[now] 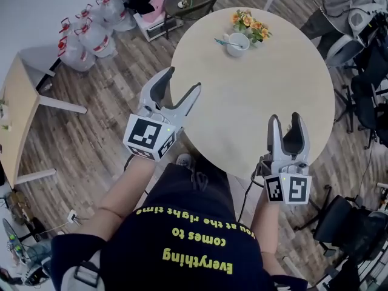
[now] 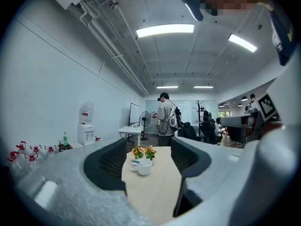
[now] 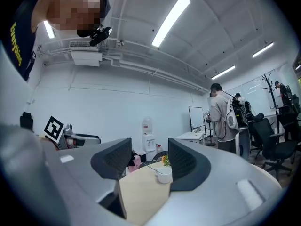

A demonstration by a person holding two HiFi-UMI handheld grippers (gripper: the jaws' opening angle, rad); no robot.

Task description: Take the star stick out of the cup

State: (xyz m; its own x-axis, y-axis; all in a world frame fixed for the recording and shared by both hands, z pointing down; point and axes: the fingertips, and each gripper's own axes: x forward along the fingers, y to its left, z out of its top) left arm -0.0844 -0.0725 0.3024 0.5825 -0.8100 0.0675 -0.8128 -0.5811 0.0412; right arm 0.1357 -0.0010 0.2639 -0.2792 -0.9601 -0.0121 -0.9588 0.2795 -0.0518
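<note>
A white cup (image 1: 237, 43) stands at the far side of the round beige table (image 1: 254, 114), and a thin stick (image 1: 225, 42) rests in it, leaning out to the left. Both grippers hover over the near edge, well short of the cup. My left gripper (image 1: 183, 80) is open with nothing between its jaws; its own view frames the cup (image 2: 143, 166) and the stick (image 2: 135, 162) far ahead. My right gripper (image 1: 285, 119) is also open and holds nothing. Its view shows the cup (image 3: 164, 174) and the stick (image 3: 151, 166) in the distance.
Orange flowers (image 1: 250, 24) stand just behind the cup. Several water bottles (image 1: 91, 29) sit on the floor at the far left, beside a wooden table (image 1: 15, 120). A chair (image 1: 194, 2) is beyond the round table, office chairs (image 1: 364, 71) to its right. A person (image 2: 164, 119) stands far off.
</note>
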